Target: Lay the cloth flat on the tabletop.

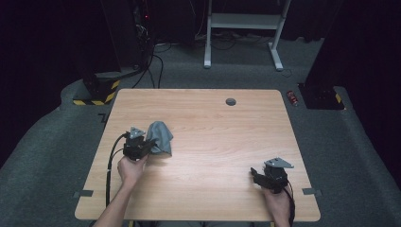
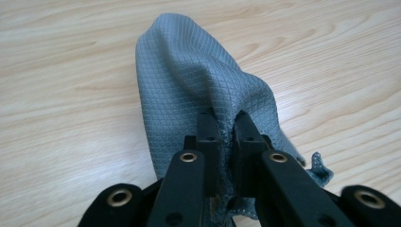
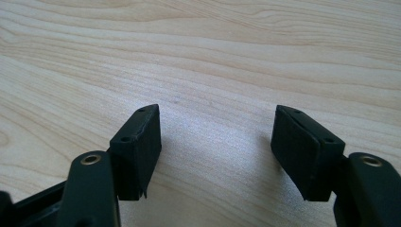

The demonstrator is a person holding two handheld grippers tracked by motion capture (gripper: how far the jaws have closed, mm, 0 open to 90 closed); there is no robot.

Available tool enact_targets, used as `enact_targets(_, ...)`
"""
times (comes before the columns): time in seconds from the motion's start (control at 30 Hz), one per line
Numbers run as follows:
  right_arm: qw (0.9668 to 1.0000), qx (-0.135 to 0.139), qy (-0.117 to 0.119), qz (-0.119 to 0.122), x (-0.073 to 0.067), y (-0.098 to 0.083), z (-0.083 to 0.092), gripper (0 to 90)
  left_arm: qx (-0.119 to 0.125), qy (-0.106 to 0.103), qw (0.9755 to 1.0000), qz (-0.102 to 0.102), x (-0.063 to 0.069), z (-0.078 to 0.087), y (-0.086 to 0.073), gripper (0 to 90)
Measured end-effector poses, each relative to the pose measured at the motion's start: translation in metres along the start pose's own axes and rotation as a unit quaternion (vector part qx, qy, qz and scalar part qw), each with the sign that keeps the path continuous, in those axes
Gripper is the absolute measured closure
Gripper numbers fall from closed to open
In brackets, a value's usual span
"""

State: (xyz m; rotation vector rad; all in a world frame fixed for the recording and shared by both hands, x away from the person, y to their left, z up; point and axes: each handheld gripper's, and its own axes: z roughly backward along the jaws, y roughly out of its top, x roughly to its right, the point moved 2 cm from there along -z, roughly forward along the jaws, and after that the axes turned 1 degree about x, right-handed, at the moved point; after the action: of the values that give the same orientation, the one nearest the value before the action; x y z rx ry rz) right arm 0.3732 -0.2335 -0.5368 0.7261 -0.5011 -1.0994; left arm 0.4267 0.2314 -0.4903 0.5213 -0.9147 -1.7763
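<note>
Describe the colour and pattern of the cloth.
Blue-grey cloth with a fine diamond weave, clearest in the left gripper view.

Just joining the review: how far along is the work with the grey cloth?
Early. Done: the left gripper has pinched the grey cloth by one edge, bunching it above the wooden table. In hand: that grip. Left: whatever spreading or folding follows; the right gripper waits open over bare wood, apart from the cloth.

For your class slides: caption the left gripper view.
Left gripper shut on a grey cloth over the wooden table.
</note>
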Motion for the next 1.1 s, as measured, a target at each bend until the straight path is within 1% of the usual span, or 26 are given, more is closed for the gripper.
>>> enact_targets(0.17,1.0000,0.000,0.000,0.000,0.000,0.000,0.000,33.8,0.007,-0.026,0.9996,-0.010,0.016,0.000,0.006,84.3)
enact_targets(0.27,1.0000,0.000,0.000,0.000,0.000,0.000,0.000,33.8,0.014,-0.041,0.9989,-0.020,0.027,0.000,0.011,84.3)
enact_targets(0.33,1.0000,0.000,0.000,0.000,0.000,0.000,0.000,33.8,0.018,-0.056,0.9981,-0.017,0.034,0.000,0.014,84.3)
enact_targets(0.4,1.0000,0.000,0.000,0.000,0.000,0.000,0.000,33.8,0.019,-0.066,0.9975,-0.016,0.039,-0.001,0.015,84.3)
enact_targets(0.47,1.0000,0.000,0.000,0.000,0.000,0.000,0.000,33.8,0.019,-0.076,0.9967,-0.020,0.046,-0.002,0.015,84.3)
enact_targets(0.53,1.0000,0.000,0.000,0.000,0.000,0.000,0.000,33.8,0.019,-0.085,0.9958,-0.029,0.055,-0.003,0.016,84.3)
enact_targets(0.57,1.0000,0.000,0.000,0.000,0.000,0.000,0.000,33.8,0.019,-0.089,0.9954,-0.031,0.058,-0.003,0.016,84.3)
enact_targets(0.6,1.0000,0.000,0.000,0.000,0.000,0.000,0.000,33.8,0.019,-0.089,0.9954,-0.031,0.058,-0.003,0.016,84.3)
enact_targets(0.63,1.0000,0.000,0.000,0.000,0.000,0.000,0.000,33.7,0.020,-0.097,0.9944,-0.038,0.064,-0.004,0.017,84.2)
enact_targets(0.73,1.0000,0.000,0.000,0.000,0.000,0.000,0.000,33.8,0.019,-0.111,0.9928,-0.041,0.075,-0.005,0.019,84.2)
enact_targets(0.8,1.0000,0.000,0.000,0.000,0.000,0.000,0.000,33.8,0.019,-0.119,0.9916,-0.047,0.082,-0.006,0.019,84.2)
enact_targets(0.93,1.0000,0.000,0.000,0.000,0.000,0.000,0.000,33.8,0.019,-0.126,0.9901,-0.059,0.096,-0.009,0.019,84.1)
enact_targets(0.97,1.0000,0.000,0.000,0.000,0.000,0.000,0.000,33.8,0.019,-0.126,0.9901,-0.059,0.096,-0.009,0.019,84.1)
enact_targets(1.0,1.0000,0.000,0.000,0.000,0.000,0.000,0.000,33.8,0.018,-0.130,0.9893,-0.063,0.101,-0.011,0.020,84.0)
enact_targets(1.03,1.0000,0.000,0.000,0.000,0.000,0.000,0.000,33.7,0.019,-0.132,0.9892,-0.062,0.104,-0.012,0.020,84.0)
enact_targets(1.1,1.0000,0.000,0.000,0.000,0.000,0.000,0.000,33.6,0.018,-0.135,0.9883,-0.068,0.109,-0.015,0.019,84.0)
